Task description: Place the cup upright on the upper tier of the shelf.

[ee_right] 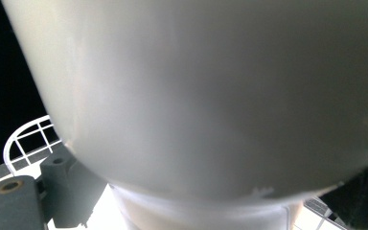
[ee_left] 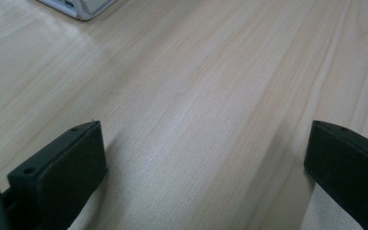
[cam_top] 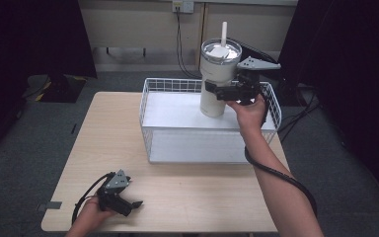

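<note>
Left gripper (cam_top: 128, 200) is idling on the counter (cam_top: 192, 192), jaws apart. Right gripper (cam_top: 222, 91) is clamping the tumbler (cam_top: 216, 74) above the wire basket (cam_top: 150, 118). Risk: tall load tipping (base snagging basket rim beneath the gripper).

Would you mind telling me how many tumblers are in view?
1: a white tumbler with a straw stands upright in the wire basket at the table's far right, the right gripper closed on it. None seems hidden.
</note>
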